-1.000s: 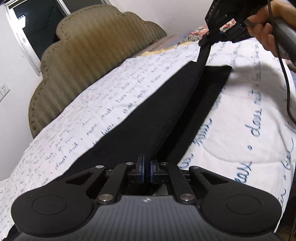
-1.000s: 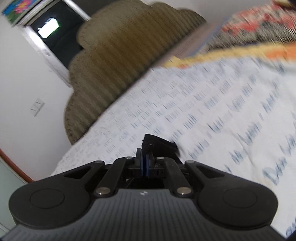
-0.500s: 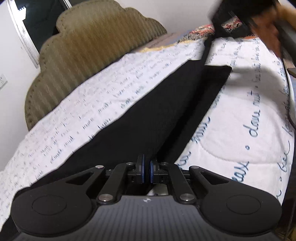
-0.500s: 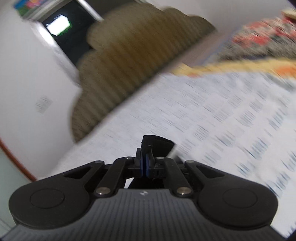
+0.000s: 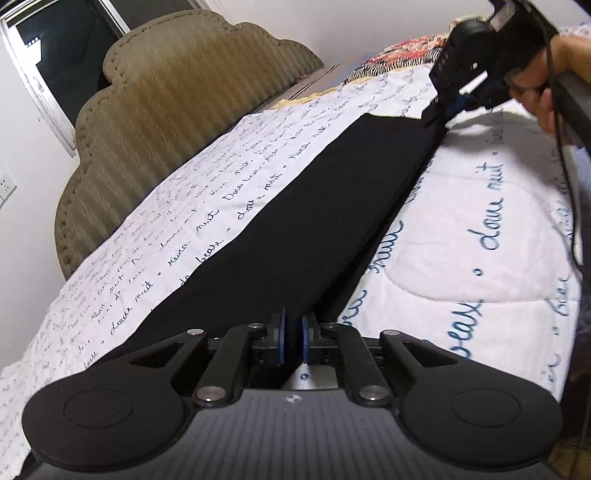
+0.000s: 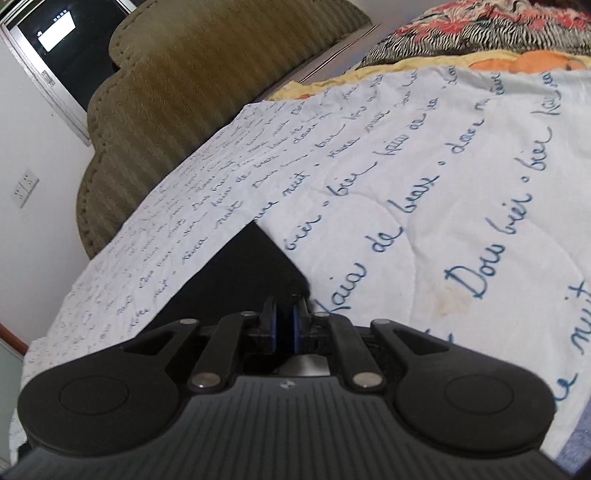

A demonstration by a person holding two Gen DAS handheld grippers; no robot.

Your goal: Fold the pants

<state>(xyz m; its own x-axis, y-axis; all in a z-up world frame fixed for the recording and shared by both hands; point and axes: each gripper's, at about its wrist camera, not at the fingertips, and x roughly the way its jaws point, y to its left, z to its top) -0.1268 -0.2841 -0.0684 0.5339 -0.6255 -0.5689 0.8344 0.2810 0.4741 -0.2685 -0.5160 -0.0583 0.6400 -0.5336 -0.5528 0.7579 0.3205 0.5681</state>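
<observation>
Black pants [image 5: 314, 221] lie stretched along the white quilt [image 5: 461, 240] with blue script, one leg laid over the other. My left gripper [image 5: 293, 339] grips their near end; black cloth sits between its blue pads as the jaws begin opening. My right gripper [image 5: 443, 110], held by a hand [image 5: 546, 107], is down at the far end, low over the quilt. In the right wrist view the right gripper [image 6: 284, 328] is shut on that end of the pants [image 6: 243, 273], whose corner lies flat on the quilt [image 6: 443, 184].
An olive padded headboard [image 5: 177, 92] runs along the bed's far side below a dark window [image 5: 55, 66]. Patterned bedding [image 6: 480, 29] is heaped at the far end. A black cable [image 5: 569, 184] hangs from the right gripper past the bed's right edge.
The right gripper has come down from the air to the quilt with its end of the pants. The lifted leg now lies over the lower one. The left gripper has stayed put.
</observation>
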